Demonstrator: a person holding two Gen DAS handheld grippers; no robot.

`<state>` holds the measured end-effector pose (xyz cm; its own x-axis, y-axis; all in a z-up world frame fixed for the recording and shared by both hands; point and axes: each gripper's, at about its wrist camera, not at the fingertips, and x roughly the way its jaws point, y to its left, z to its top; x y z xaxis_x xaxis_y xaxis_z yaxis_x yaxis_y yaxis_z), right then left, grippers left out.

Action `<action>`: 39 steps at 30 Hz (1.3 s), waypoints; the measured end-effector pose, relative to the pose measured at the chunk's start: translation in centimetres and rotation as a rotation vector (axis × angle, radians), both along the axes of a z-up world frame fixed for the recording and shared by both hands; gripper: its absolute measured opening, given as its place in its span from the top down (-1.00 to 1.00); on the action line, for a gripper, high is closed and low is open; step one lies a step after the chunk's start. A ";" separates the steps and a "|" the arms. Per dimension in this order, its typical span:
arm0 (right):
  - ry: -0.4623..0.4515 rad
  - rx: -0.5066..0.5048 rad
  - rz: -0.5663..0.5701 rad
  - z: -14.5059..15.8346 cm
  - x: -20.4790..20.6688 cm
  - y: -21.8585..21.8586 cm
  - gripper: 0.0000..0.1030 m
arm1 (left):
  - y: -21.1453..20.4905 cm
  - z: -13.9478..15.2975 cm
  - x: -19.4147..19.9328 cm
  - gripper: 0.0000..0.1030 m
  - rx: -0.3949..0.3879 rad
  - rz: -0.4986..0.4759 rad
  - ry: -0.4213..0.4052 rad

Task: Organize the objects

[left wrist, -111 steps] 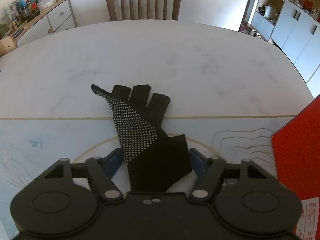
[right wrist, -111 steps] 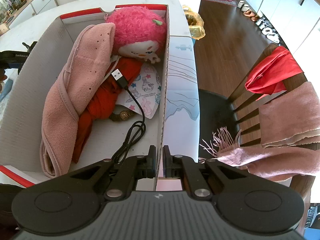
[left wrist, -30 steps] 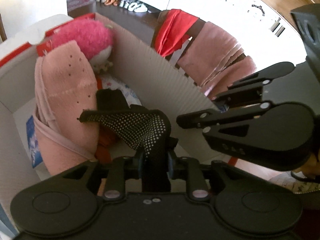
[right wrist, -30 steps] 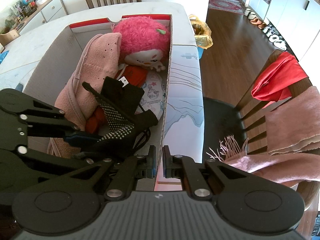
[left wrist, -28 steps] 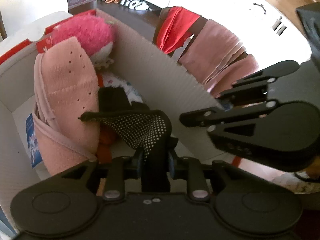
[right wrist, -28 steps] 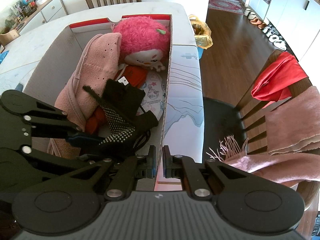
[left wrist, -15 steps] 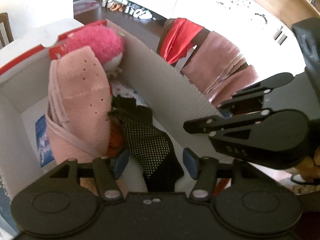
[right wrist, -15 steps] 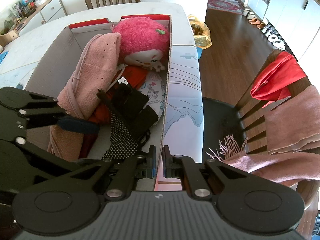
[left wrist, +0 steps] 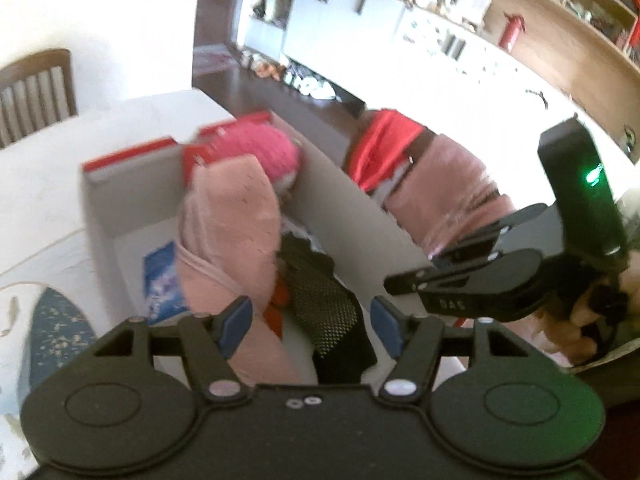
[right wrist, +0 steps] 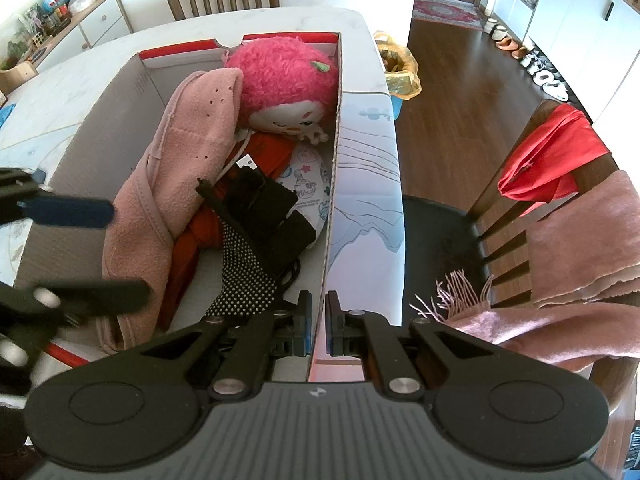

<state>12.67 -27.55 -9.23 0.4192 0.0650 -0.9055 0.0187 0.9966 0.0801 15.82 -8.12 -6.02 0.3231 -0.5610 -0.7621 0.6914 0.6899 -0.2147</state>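
Glove [right wrist: 248, 240]: black, dotted palm up, lying in the box [right wrist: 334, 184] ahead of the right claw, on the red cloth [right wrist: 192, 236] and a cable.
Glove axis: long axis runs away from the right claw; cuff end nearest its tips, fingers toward the pink plush doll [right wrist: 286, 84] at the far end.
Glove neighbours: pink fleece [right wrist: 184, 160] touching its side toward the left claw; box wall on the other.
Left claw [left wrist: 310, 322]: wide, blue pads clear of the glove [left wrist: 328, 308], which shows below and between them; nothing held.
Right claw [right wrist: 316, 324]: pinched narrow on the near box wall, one finger inside, one outside.
Change: a second ago the left claw gripped the glove's cuff above the box; now the glove is released and flat, and the claw has lifted back.
Right claw change: none.
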 end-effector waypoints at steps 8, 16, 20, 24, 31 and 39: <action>-0.005 -0.012 -0.004 0.3 -0.3 0.2 0.88 | 2.8 2.1 -0.8 -0.24 -0.051 0.091 -0.059; -0.027 -0.010 -0.010 1.0 -1.1 0.2 0.88 | 4.8 1.7 -1.3 -0.44 -0.057 0.186 -0.090; -0.042 -0.013 -0.021 1.6 -1.9 0.2 0.88 | 5.2 1.7 -1.7 -0.51 -0.066 0.201 -0.100; -0.074 -0.013 -0.043 2.5 -2.8 0.3 0.88 | 5.7 1.9 -2.0 -0.59 -0.090 0.214 -0.099; -0.186 -0.005 -0.078 5.0 -5.2 0.4 0.88 | 6.4 3.0 -2.9 -0.71 -0.111 0.218 -0.144; -0.301 0.008 -0.091 7.5 -8.0 2.2 0.48 | 7.0 4.1 -3.9 -0.88 -0.137 0.197 -0.177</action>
<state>4.66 -25.36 -1.77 0.6729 0.0220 -0.7394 0.0816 0.9913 0.1037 11.90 -1.09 -1.89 0.5572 -0.5683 -0.6054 0.5824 0.7872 -0.2029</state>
